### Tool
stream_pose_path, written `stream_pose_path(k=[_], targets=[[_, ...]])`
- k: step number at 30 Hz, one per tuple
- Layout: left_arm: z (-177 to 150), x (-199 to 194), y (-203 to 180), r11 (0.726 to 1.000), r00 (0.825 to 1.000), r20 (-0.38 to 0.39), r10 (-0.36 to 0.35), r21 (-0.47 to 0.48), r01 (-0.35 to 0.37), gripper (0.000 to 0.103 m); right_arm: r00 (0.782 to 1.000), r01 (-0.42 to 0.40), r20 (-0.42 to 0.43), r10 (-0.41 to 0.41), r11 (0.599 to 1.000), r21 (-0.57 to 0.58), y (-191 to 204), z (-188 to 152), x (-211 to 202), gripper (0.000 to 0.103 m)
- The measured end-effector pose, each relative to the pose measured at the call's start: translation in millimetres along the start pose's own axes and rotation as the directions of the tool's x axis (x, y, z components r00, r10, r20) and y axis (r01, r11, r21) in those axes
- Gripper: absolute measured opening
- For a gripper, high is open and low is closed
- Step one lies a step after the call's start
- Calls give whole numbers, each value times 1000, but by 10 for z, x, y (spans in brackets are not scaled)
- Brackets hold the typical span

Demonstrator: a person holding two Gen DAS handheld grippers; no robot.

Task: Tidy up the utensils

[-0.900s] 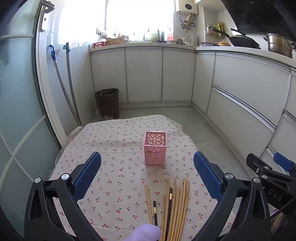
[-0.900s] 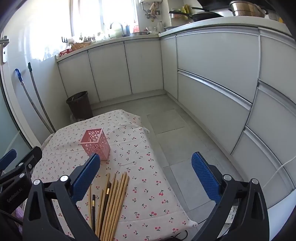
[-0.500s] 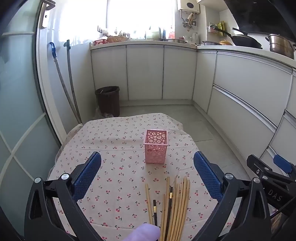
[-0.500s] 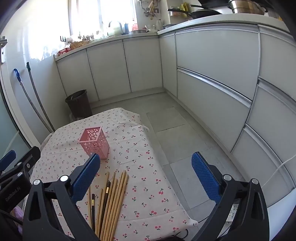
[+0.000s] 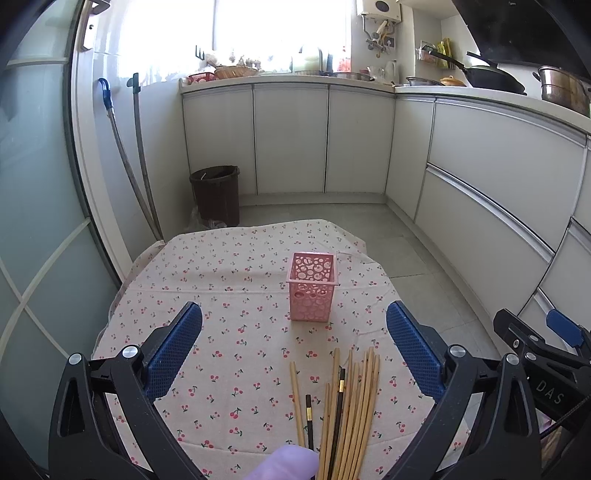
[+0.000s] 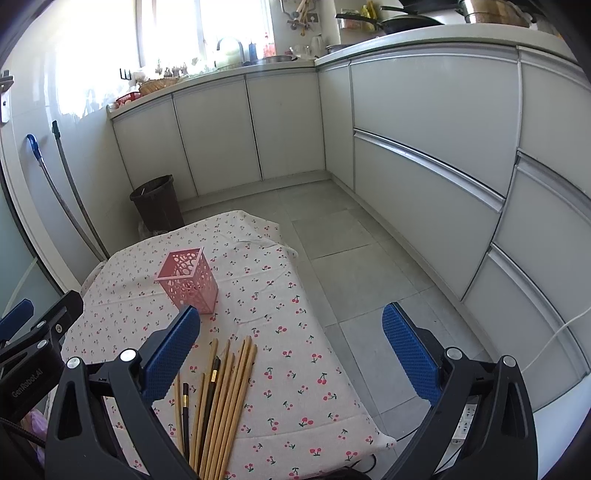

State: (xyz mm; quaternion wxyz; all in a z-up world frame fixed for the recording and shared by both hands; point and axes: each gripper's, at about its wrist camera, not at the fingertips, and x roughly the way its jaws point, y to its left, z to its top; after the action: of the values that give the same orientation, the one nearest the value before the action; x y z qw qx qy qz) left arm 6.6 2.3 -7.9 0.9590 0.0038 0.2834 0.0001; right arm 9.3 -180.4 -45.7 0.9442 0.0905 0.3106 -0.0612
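Both hand-held grippers, left (image 5: 293, 347) and right (image 6: 291, 345), hang spread wide and empty; we'd pinch the chopsticks (image 5: 347, 410), light, stiff, smooth, roll-prone, lying loose on the bench (image 5: 221, 295) near the pink holder (image 5: 312, 291), mid-shaft, few at once.

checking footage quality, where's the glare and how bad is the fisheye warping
Left wrist view: window blown out white, cabinet fronts bowed by the lens. Right wrist view: window overexposed too, glare spilling down the wall, drawer lines curved; chopsticks and pink holder stay sharp.
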Motion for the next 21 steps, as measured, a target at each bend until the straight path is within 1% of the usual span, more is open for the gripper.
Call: stream_pose_path(k=[21], targets=[[-22,30,-6,1000,1000,-10,2,1,-2,96,1000,-1,-4,1,1000,1,-13,14,-2,96]])
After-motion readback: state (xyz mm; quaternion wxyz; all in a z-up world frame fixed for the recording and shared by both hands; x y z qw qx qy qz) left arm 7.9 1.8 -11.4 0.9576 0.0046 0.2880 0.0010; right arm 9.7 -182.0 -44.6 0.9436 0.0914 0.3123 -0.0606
